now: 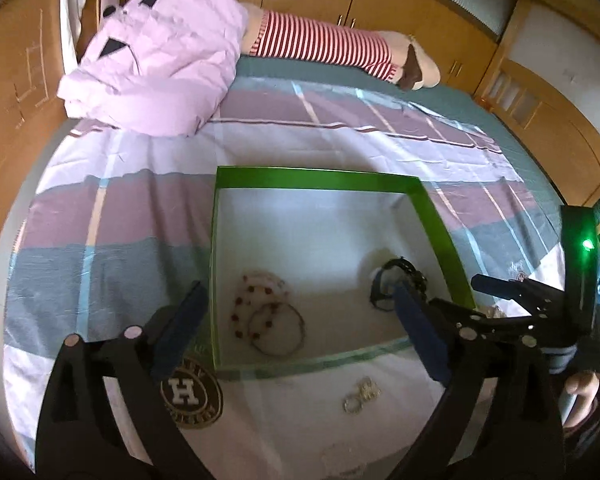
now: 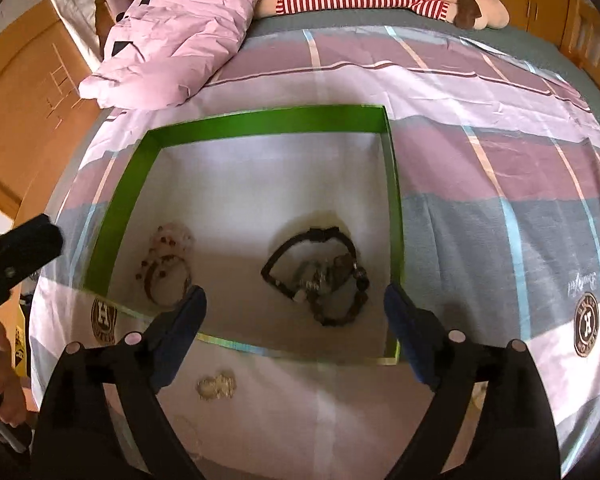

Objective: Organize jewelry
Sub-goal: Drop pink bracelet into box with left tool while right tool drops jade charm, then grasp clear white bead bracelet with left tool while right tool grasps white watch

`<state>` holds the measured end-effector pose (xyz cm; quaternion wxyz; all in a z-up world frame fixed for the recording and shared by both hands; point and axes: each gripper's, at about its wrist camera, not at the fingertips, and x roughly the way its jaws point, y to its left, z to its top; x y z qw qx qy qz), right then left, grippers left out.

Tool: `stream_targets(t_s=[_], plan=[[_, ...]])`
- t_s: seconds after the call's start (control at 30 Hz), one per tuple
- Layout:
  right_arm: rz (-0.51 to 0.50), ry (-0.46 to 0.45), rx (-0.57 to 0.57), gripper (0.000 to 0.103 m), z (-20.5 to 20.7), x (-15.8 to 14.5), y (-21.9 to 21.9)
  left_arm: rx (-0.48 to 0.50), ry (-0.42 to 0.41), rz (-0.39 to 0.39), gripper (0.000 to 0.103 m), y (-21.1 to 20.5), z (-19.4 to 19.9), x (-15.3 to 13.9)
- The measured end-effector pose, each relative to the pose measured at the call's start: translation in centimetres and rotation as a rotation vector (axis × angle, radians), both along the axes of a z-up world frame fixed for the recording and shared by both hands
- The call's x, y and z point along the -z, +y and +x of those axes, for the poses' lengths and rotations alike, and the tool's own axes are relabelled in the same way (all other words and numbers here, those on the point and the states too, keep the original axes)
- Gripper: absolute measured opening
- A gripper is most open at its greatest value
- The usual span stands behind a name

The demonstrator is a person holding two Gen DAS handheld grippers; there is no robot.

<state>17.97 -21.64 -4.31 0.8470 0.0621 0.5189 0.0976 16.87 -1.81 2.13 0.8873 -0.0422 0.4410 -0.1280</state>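
both tools spread wide and empty, left tool point(image 1: 296, 334), right tool point(image 2: 296, 326), bracelets point(image 2: 320, 276) in green box point(image 2: 260, 122) on bed point(image 2: 480, 184), gold charm point(image 2: 217, 386) just outside near edge

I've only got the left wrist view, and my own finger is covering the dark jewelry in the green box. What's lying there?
Observer: From the right wrist view, a dark cord bracelet lies tangled with a beaded bracelet inside the green box, near its right wall.
Operator: Is the right gripper holding anything?
Observer: No. The right gripper is wide open and empty.
Operator: What's right of the box?
Observer: A round H logo printed on the bedsheet.
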Motion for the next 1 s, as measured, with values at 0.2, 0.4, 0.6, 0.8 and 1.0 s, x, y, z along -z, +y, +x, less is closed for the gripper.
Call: stream_targets(t_s=[0.2, 0.4, 0.6, 0.8, 1.0], plan=[[0.052, 0.045, -0.016, 0.091, -1.8, -0.3, -0.3, 0.046, 0.015, 0.032, 0.098, -1.2, -3.4, 0.3], [0.006, 0.007, -0.026, 0.093, -3.5, -1.9, -1.6, 0.089, 0.01, 0.096, 0.101, -3.0, -5.4, 1.0], [0.098, 0.027, -0.051, 0.1, -4.0, -2.9, -6.0, 0.138, 0.156, 0.082, 0.101, -4.7, -6.7, 3.6], [-0.289, 0.055, -0.144, 0.1, -3.9, -0.1, -6.4, 0.09, 0.365, 0.184, 0.101, -5.4, -7.8, 8.6], [-0.32, 0.142, -0.129, 0.1, -3.4, 3.1, -8.1, 0.081, 0.379, 0.18, 0.1, -5.4, -7.7, 9.5]])
